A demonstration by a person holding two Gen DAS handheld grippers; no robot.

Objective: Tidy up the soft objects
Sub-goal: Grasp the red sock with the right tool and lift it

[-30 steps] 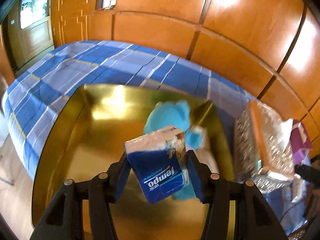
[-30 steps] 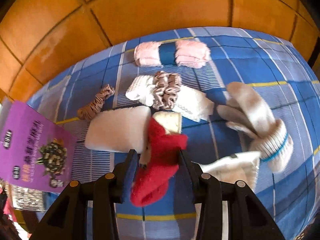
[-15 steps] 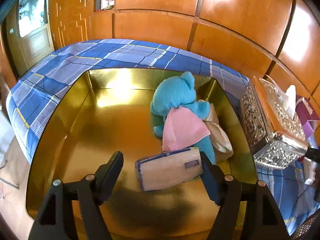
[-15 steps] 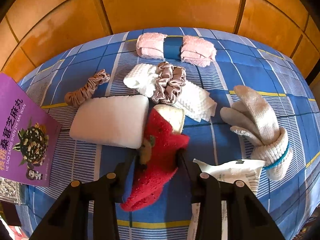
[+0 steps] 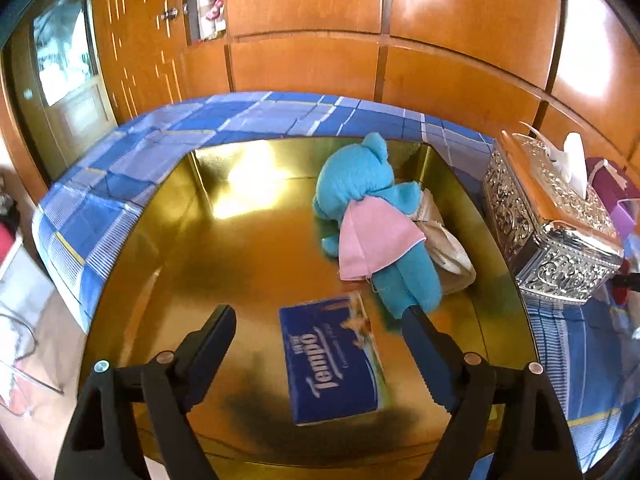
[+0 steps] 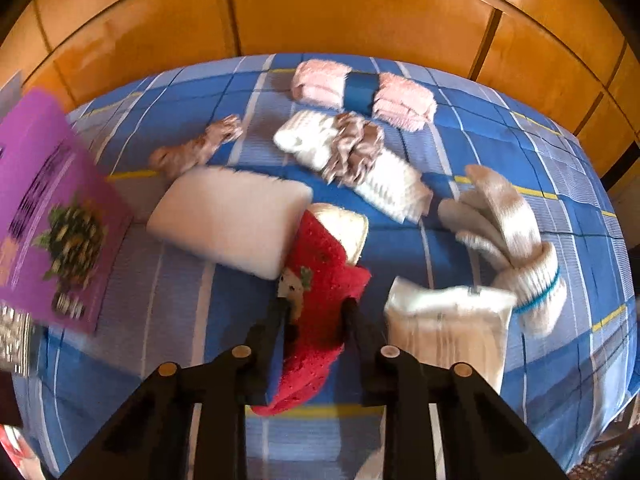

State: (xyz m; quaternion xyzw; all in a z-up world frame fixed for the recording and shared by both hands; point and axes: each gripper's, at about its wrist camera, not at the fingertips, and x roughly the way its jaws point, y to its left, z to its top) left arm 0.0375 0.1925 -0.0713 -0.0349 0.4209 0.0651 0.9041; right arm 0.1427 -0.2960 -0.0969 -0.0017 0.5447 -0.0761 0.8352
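In the left wrist view a blue Tempo tissue pack (image 5: 334, 360) lies flat on the floor of the gold tray (image 5: 132, 276). My left gripper (image 5: 320, 322) hangs above it with its jaws opening wide and nothing touching them. A blue plush bear (image 5: 370, 216) with a pink cloth (image 5: 374, 240) lies further back in the tray. In the right wrist view my right gripper (image 6: 316, 304) is closing on a red knitted sock (image 6: 320, 304) on the blue checked cloth (image 6: 168, 320), and both pads press into its sides.
An ornate silver tissue box (image 5: 548, 216) stands right of the tray. Around the red sock lie a white sponge block (image 6: 228, 220), a work glove (image 6: 512, 232), a pink towel roll (image 6: 362, 88), scrunchies (image 6: 354, 148), a white packet (image 6: 444, 320) and a purple box (image 6: 48, 208).
The left gripper opened and let go of the tissue pack, which dropped flat into the tray. The right gripper came down over the red sock and squeezed in on it.
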